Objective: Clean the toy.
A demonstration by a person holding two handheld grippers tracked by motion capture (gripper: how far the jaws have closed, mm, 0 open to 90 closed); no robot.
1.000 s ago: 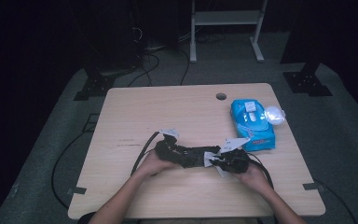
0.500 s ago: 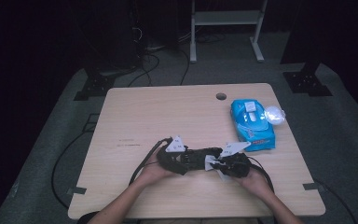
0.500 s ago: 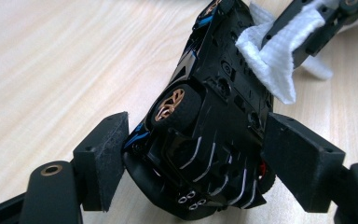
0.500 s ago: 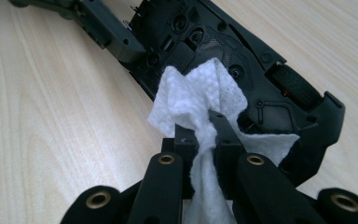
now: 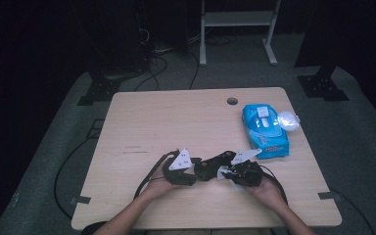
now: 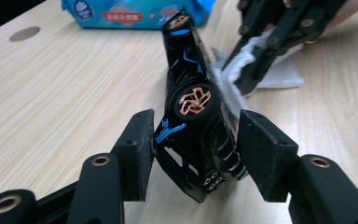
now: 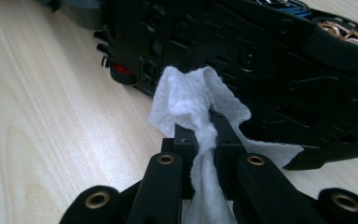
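Nearest the person, both hands met at the desk's (image 5: 142, 117) front edge. L claw (image 6: 193, 149) had just been closing round the tail of a black toy car (image 6: 191, 88) tipped on its side, w/ the left pad touching and the right pad apart from the body: not yet clamped. R claw (image 7: 204, 135) was clenched on a white wipe (image 7: 191, 100) pressed to the car's underside. Step in hand, by judgement: steadying the car for wiping; next move likely called for L claw to finish its pinch so the car wouldn't slide under the rubbing. Farther off, at the right, lay a blue wipe pack (image 5: 264, 129) beside a crumpled clear wrapper (image 5: 288, 120), well apart; nothing obstructed. Beyond, a cable hole (image 5: 232, 101).
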